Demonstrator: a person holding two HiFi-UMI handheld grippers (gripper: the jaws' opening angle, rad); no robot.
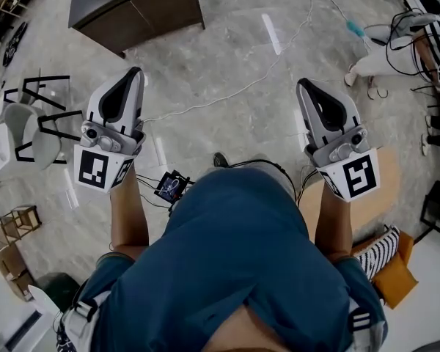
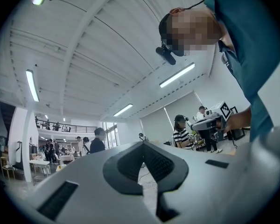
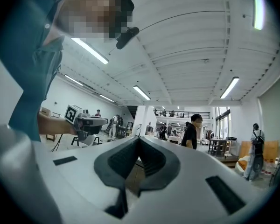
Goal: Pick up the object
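Marbled floor (image 1: 227, 123) is seen below, at 12 o'clock. Nearest, the left gripper (image 1: 134, 75) and right gripper (image 1: 303, 86) are held with jaws pressed together, nothing gripped. Beyond them a white cable (image 1: 227, 94) is laid toward 1 o'clock, and a dark cabinet (image 1: 136, 9) stands at 11. The task's thing cannot be identified.

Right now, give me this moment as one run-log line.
left gripper: shut, empty | right gripper: shut, empty | position: both held above floor | target: not identifiable in view | grasp: not yet begun

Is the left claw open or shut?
Shut. In its own view the left claw has its tips touching, nothing between them.
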